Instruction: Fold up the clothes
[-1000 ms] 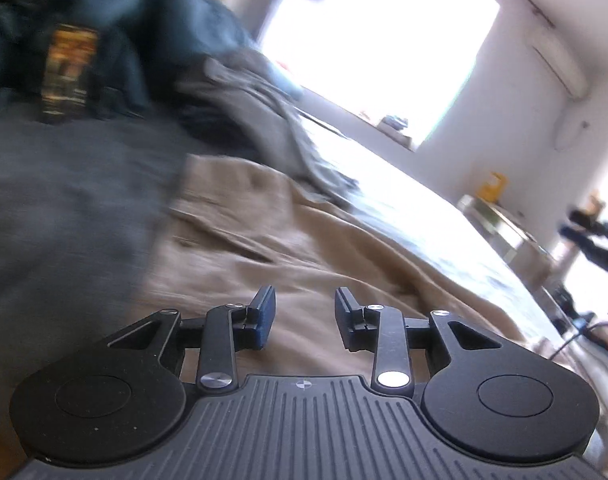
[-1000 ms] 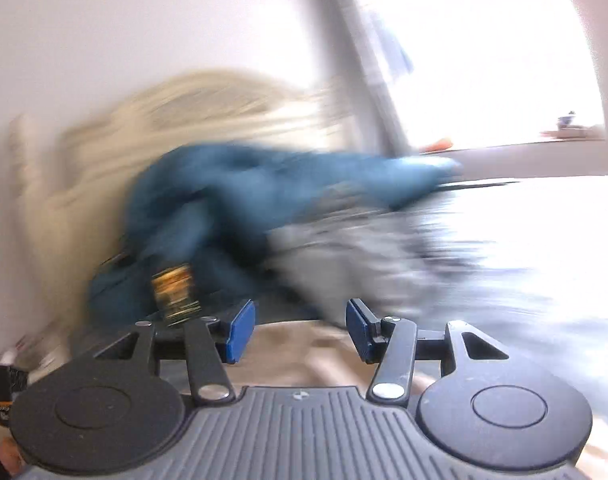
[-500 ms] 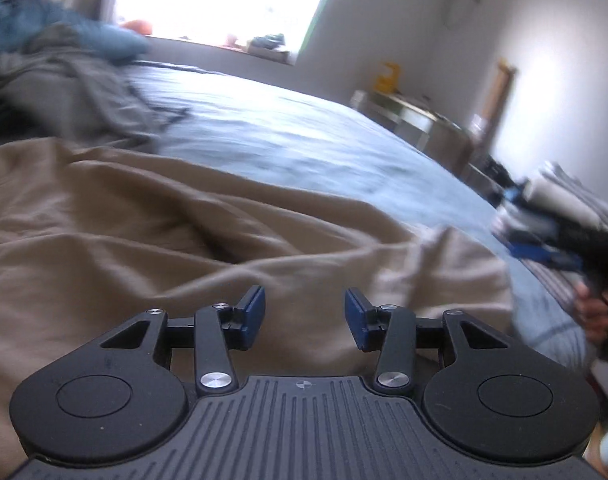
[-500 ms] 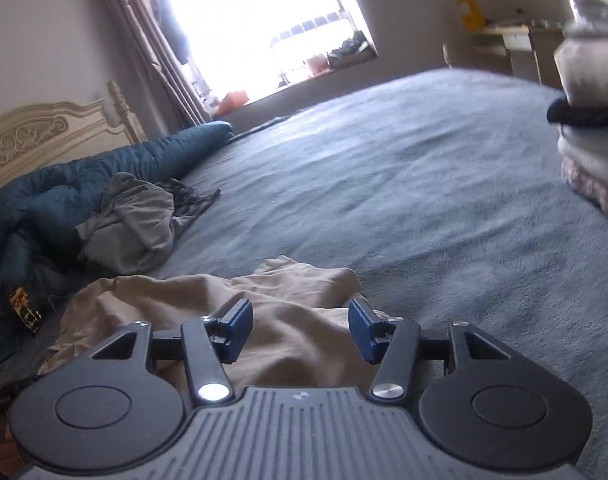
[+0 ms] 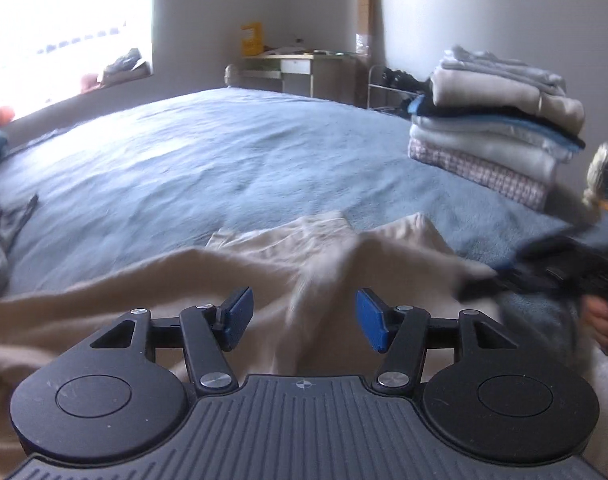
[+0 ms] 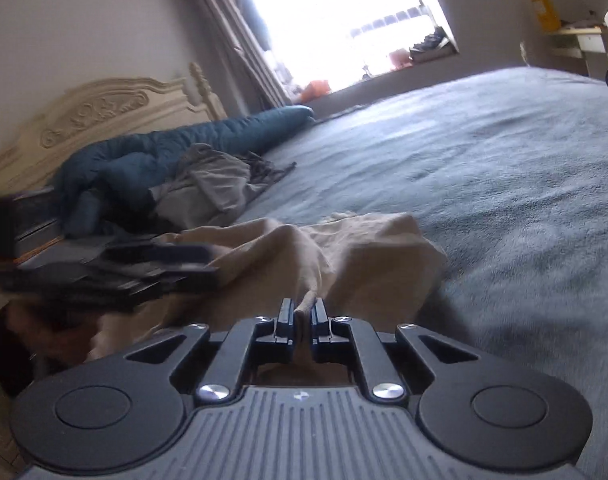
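Observation:
A crumpled beige garment (image 5: 263,276) lies on the blue bedspread (image 5: 231,152). My left gripper (image 5: 304,320) hovers just over it. Its jaws are opening, and the cloth lies below the blue pads (image 5: 237,316), not pinched. In the right wrist view the same beige garment (image 6: 364,248) spreads ahead, and my right gripper (image 6: 302,314) is closing with a fold of its edge pressed between the pads. The left gripper (image 6: 143,264) shows as a dark blur at the left. The right gripper (image 5: 512,276) is a blur at the right of the left wrist view, with a hand behind it.
A tall stack of folded clothes (image 5: 496,120) stands on the bed at the right. A grey garment (image 6: 211,188) and a teal duvet (image 6: 163,152) lie by the cream headboard (image 6: 95,108). A desk (image 5: 304,68) stands beyond the bed.
Both views swung from the headboard pile to the beige garment. The left jaws spread wider. The right gripper sank to the garment's edge and closed on a fold.

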{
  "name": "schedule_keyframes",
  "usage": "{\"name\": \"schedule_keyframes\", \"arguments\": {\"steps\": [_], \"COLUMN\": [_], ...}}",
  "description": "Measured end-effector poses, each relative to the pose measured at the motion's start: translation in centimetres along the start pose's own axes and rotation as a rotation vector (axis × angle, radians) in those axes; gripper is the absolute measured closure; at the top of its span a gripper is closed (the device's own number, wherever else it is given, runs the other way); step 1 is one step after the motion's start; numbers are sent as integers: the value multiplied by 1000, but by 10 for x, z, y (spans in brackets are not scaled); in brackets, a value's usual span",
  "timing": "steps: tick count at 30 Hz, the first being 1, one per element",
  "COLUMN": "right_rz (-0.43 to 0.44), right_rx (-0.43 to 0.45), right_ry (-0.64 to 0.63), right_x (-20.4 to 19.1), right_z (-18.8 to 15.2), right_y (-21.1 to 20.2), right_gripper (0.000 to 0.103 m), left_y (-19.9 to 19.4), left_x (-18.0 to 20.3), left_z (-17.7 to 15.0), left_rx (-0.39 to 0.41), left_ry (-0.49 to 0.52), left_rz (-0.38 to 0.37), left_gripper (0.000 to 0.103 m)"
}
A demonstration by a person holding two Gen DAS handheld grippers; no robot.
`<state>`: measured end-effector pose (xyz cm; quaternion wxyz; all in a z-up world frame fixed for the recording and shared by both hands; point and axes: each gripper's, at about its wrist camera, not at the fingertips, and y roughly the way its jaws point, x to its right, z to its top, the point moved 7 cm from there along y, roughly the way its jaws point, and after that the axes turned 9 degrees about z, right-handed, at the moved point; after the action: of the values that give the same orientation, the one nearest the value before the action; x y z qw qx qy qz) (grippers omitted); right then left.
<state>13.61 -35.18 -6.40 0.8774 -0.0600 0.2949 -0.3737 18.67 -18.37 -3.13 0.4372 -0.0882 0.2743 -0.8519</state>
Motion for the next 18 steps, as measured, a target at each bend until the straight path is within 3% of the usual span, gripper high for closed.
{"name": "schedule_keyframes", "arguments": {"steps": [6,9,11,13,15,17,18], "right_rz": [82,115,137,143,98,40,25], "right_rx": [-84,-105,-64,33,84,82,59], "right_ry": [-15,-34,32,145,247,305,336], "right_x": [-36,-41,-30,-6,24,51,63], "right_z": [-55,-61,-44,-19,5,24,32], "right_y": [-11,-19,-32,-44,-43,-27,-14], "right_gripper": [94,91,88,85,76,76,71], "left_y": [7,-1,-9,-16,-21,-24,-26], "left_x": [17,25,28,29,30,30,29], "left_z": [-25,-39,-46,-52,-57,-62,-65], "left_rx": [-75,-94,-99,-99,-101,-100,-98], "left_ry": [-44,-57,-62,-78,-105,-134,-148], "left_rz": [-104,-134,-139,-149,-159,-164,-162], "left_gripper": [42,42,42,42,42,42,42]}}
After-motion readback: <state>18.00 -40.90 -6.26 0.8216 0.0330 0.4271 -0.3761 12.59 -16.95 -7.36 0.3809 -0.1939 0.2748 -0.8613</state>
